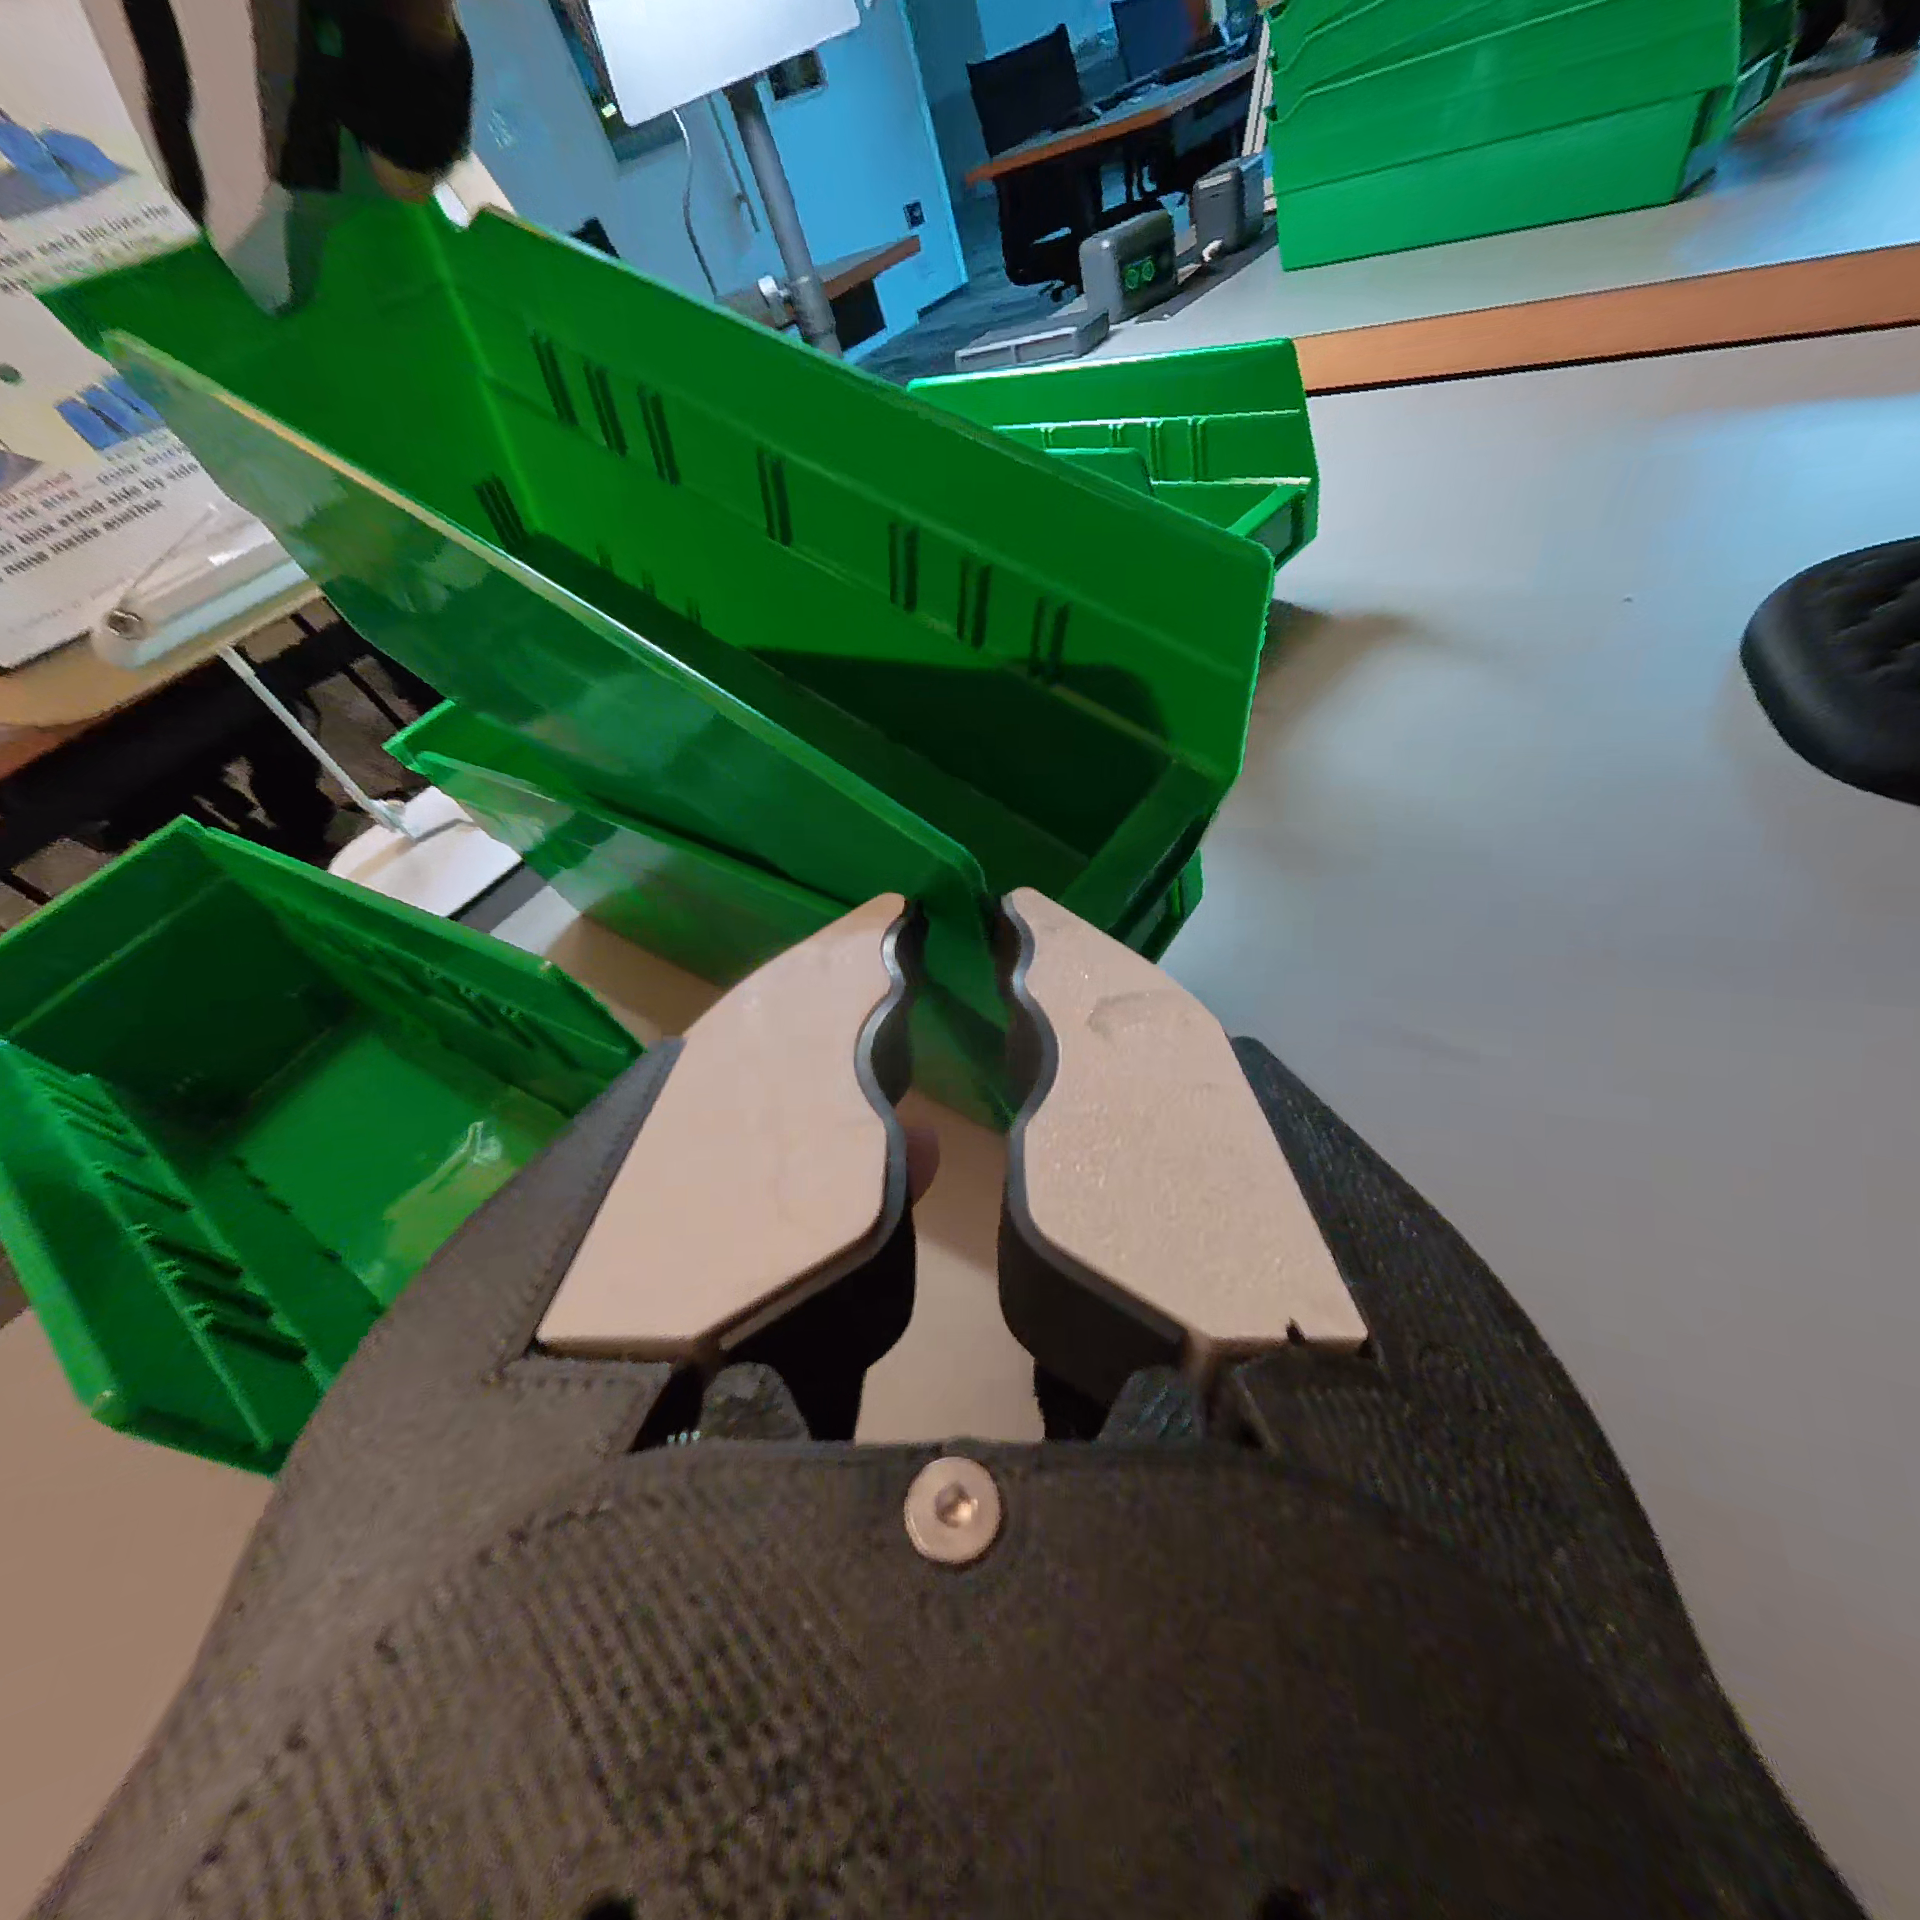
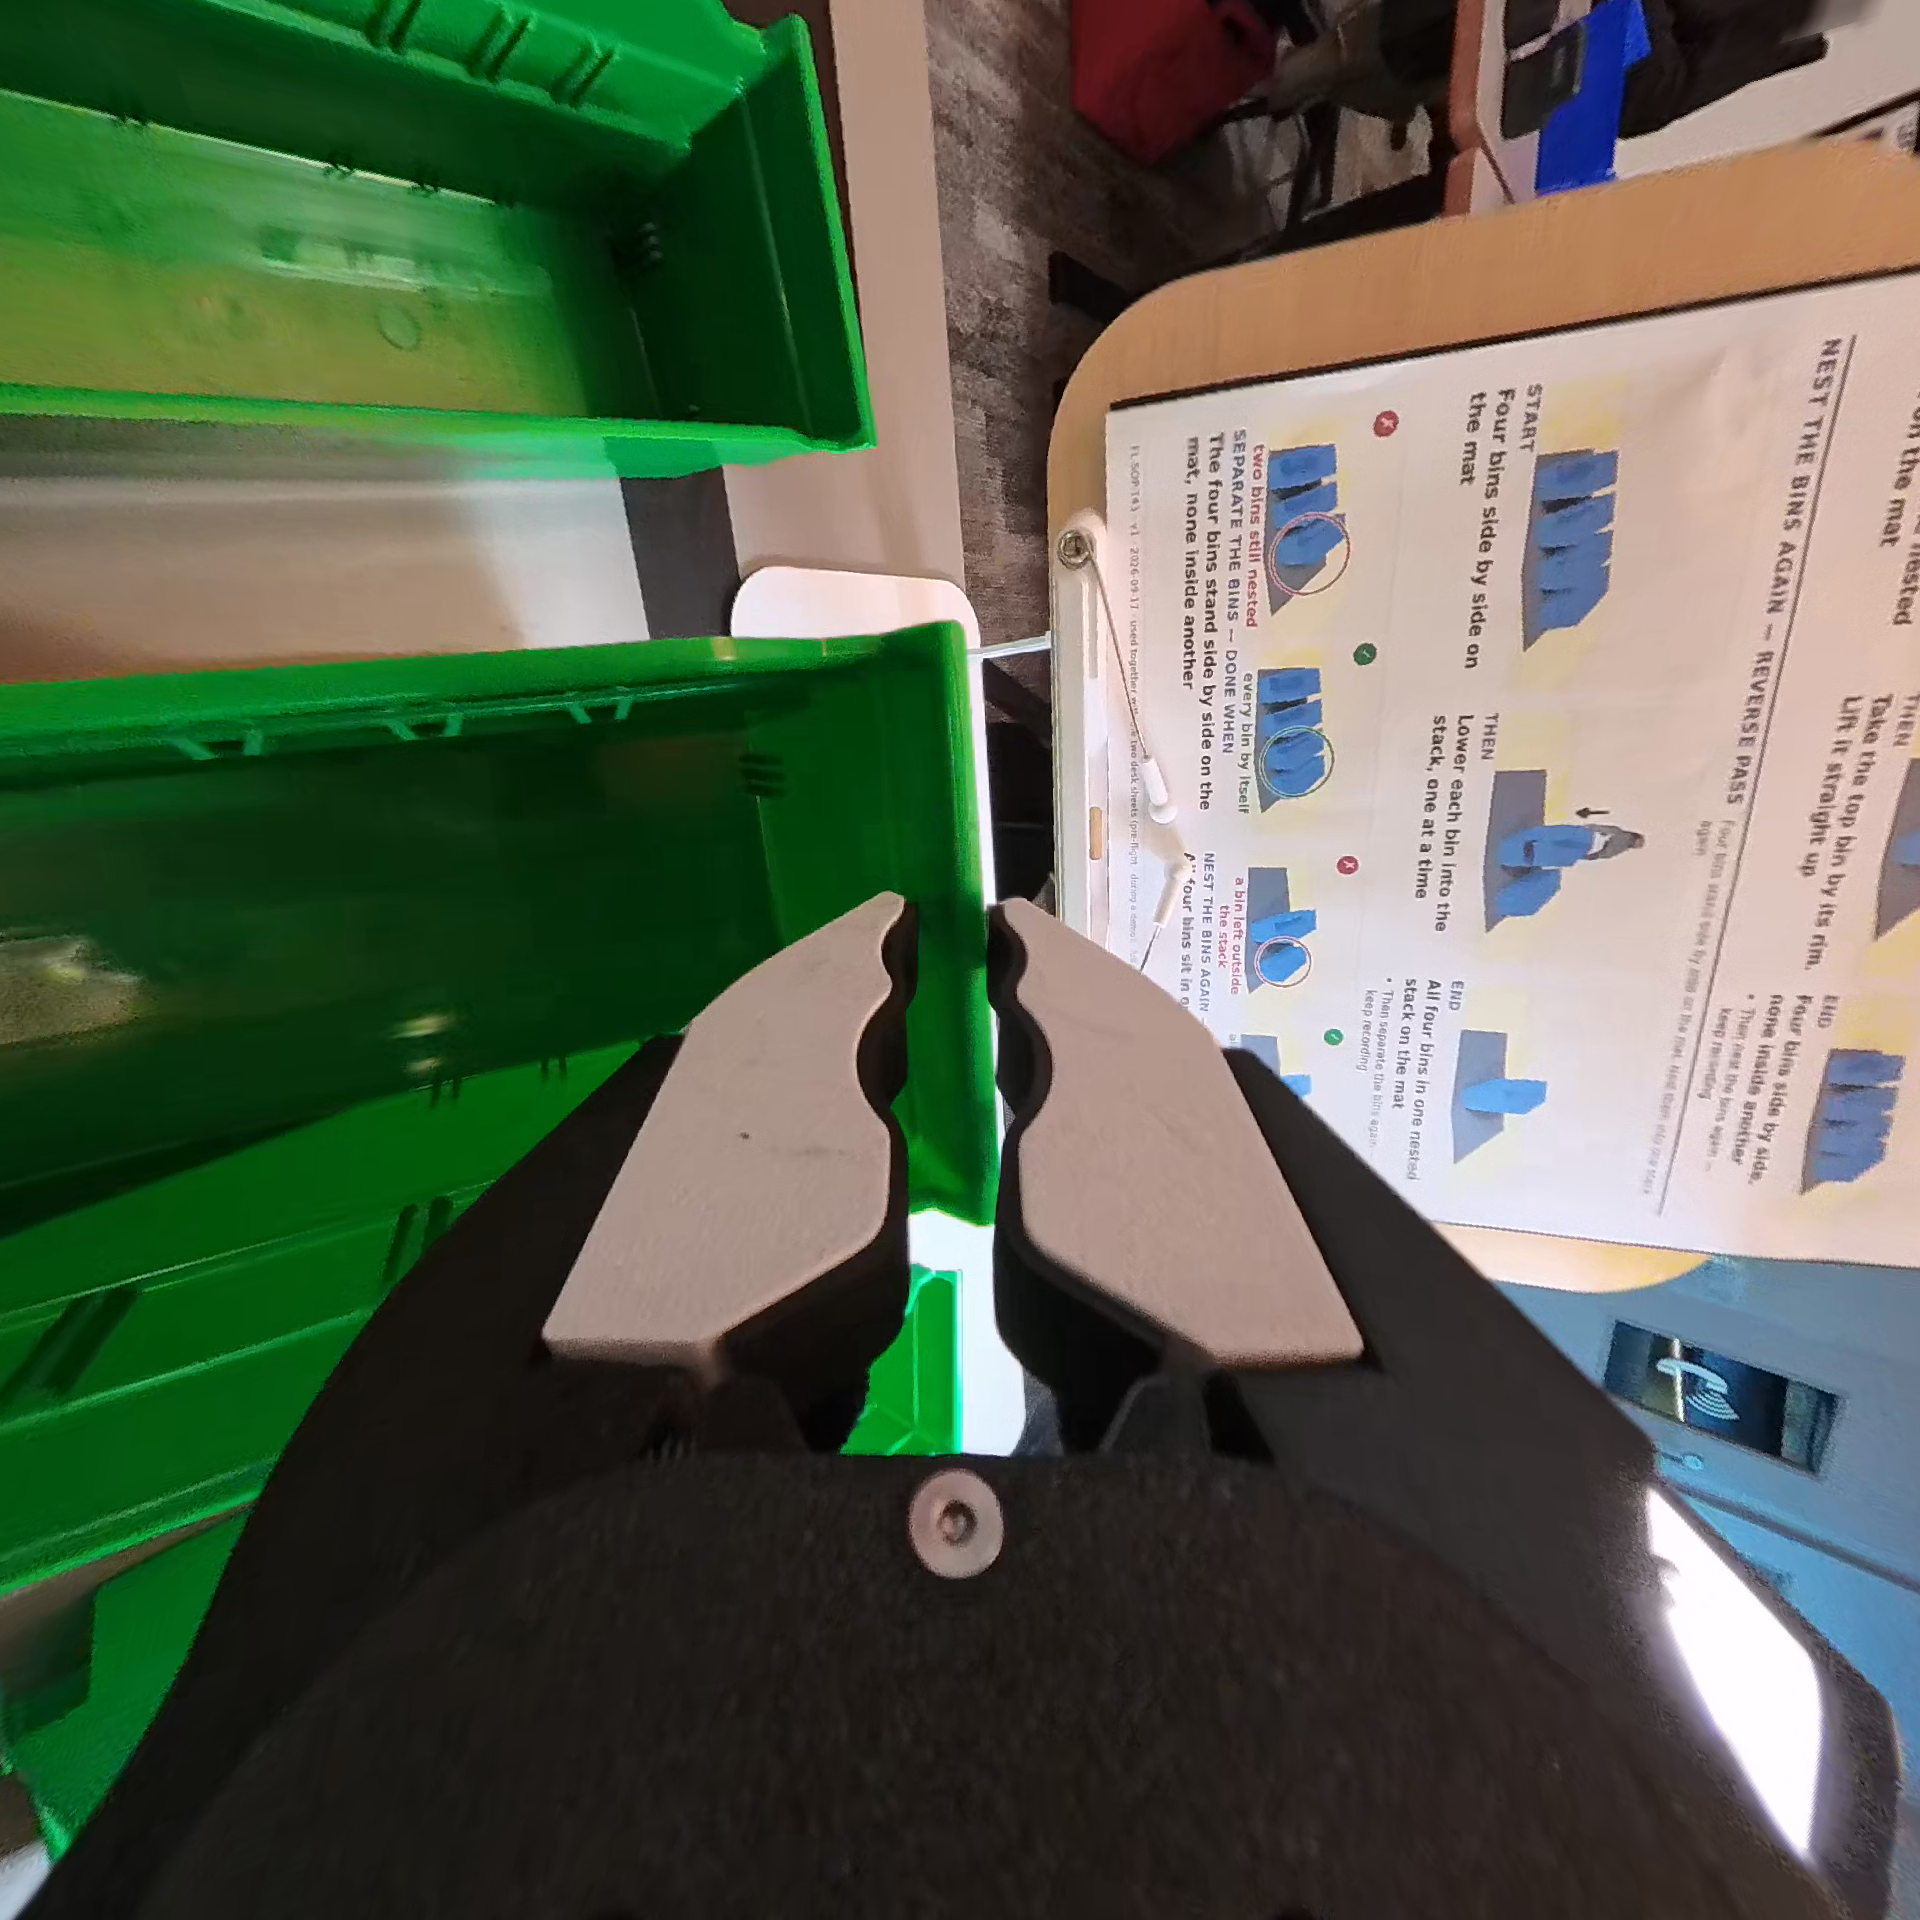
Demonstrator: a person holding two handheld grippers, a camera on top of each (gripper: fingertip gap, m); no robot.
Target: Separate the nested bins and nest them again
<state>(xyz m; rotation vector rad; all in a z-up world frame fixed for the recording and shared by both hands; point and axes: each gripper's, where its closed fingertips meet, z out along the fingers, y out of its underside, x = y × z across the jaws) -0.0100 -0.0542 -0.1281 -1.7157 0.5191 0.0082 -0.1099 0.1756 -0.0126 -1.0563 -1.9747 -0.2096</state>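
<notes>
A: Now, what are the tools gripping?

B: The left tool (image 1: 954, 914) is clamping the near end wall of a tilted green bin (image 1: 862, 623); the right tool (image 2: 951, 920) is pinching its far wall.

A: Where is it sitting?

B: It is hanging tilted above another bin (image 1: 665, 883) on the grey tabletop (image 1: 1558, 1039).

A: Surroundings?

B: A separate bin (image 1: 260, 1091) is lying left, another (image 1: 1164, 436) behind, a stack of bins (image 1: 1486, 135) standing farther off, and an instruction sheet (image 2: 1507, 779) is lying beside.
</notes>
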